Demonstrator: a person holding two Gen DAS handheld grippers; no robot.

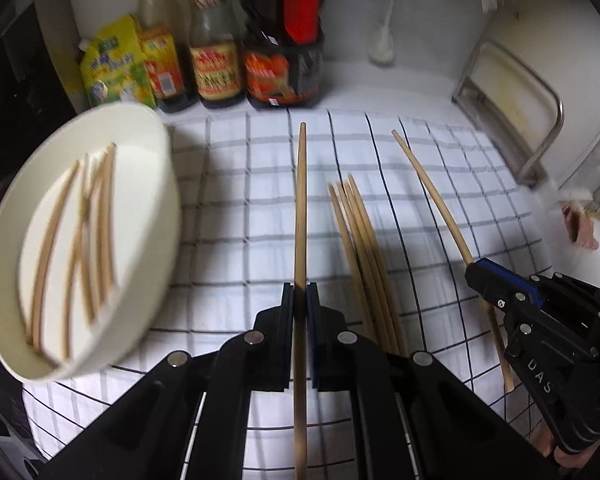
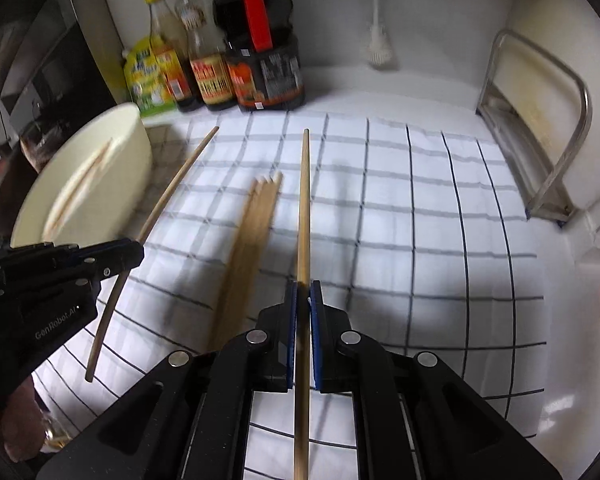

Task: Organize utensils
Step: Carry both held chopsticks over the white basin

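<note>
Each gripper holds one wooden chopstick above the checked cloth point(image 1: 228, 200). My left gripper point(image 1: 300, 290) is shut on a chopstick point(image 1: 301, 200) that points away from me; the same chopstick point(image 2: 172, 188) and the left gripper point(image 2: 134, 250) show at the left of the right wrist view. My right gripper point(image 2: 303, 288) is shut on another chopstick point(image 2: 304, 208), and this chopstick point(image 1: 432, 196) and the right gripper point(image 1: 474, 270) appear at the right of the left wrist view. A bundle of several chopsticks point(image 1: 364, 248) point(image 2: 252, 232) lies on the cloth between the two. Several more chopsticks point(image 1: 80, 236) lie in a cream oval dish point(image 1: 152, 152) point(image 2: 132, 136) at the left.
Sauce bottles point(image 1: 216, 60) point(image 2: 208, 64) and a yellow pouch point(image 1: 112, 68) stand along the back wall. A white brush point(image 1: 382, 48) leans behind. A metal rack point(image 1: 512, 116) point(image 2: 548, 132) stands at the right. A hand point(image 2: 16, 420) grips the left tool.
</note>
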